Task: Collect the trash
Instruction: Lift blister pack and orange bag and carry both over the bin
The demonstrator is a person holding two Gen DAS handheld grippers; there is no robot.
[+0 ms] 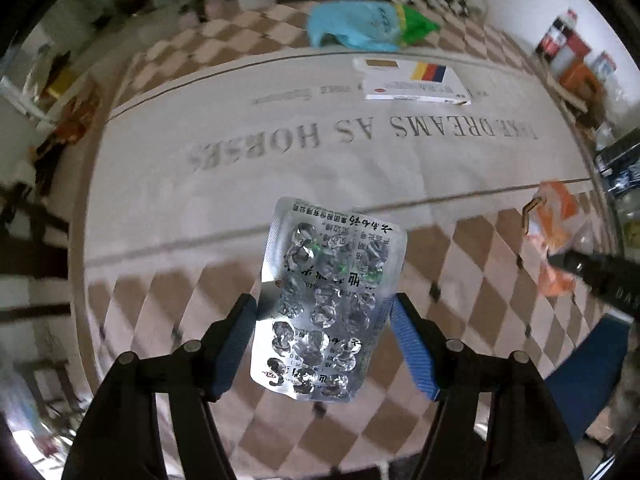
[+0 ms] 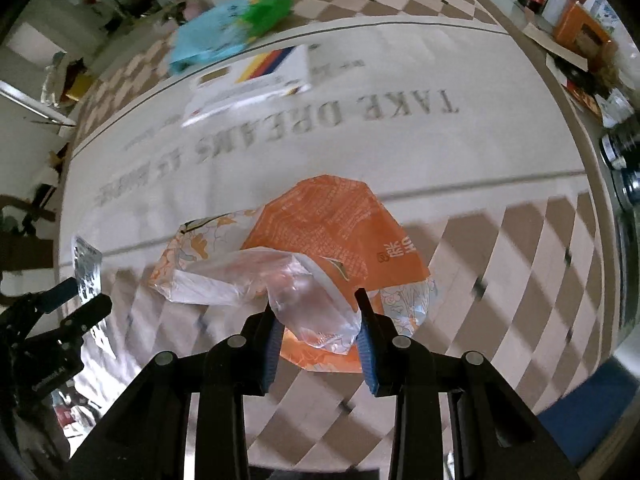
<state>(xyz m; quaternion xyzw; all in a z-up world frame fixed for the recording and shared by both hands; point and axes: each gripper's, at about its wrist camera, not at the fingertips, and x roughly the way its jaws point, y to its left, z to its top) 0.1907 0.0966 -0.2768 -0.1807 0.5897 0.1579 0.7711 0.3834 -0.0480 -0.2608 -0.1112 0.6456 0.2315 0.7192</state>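
My left gripper (image 1: 324, 304) is shut on an empty silver pill blister pack (image 1: 328, 292) and holds it upright above the tablecloth. My right gripper (image 2: 318, 312) is shut on a clear plastic bag (image 2: 304, 292) with an orange paper wrapper (image 2: 340, 232) behind it, lifted over the table. The left gripper with the blister pack (image 2: 86, 268) shows at the left of the right wrist view. The orange wrapper (image 1: 554, 232) and a right finger (image 1: 592, 268) show at the right of the left wrist view. A white medicine box (image 1: 416, 80) and a blue-green plastic bag (image 1: 368, 24) lie far across the table.
The table (image 1: 240, 184) has a checkered cloth with grey lettering. Boxes and a jar (image 2: 560, 4) stand along the right edge. A blue seat (image 2: 588, 424) is at the lower right. Clutter lies on the floor at left.
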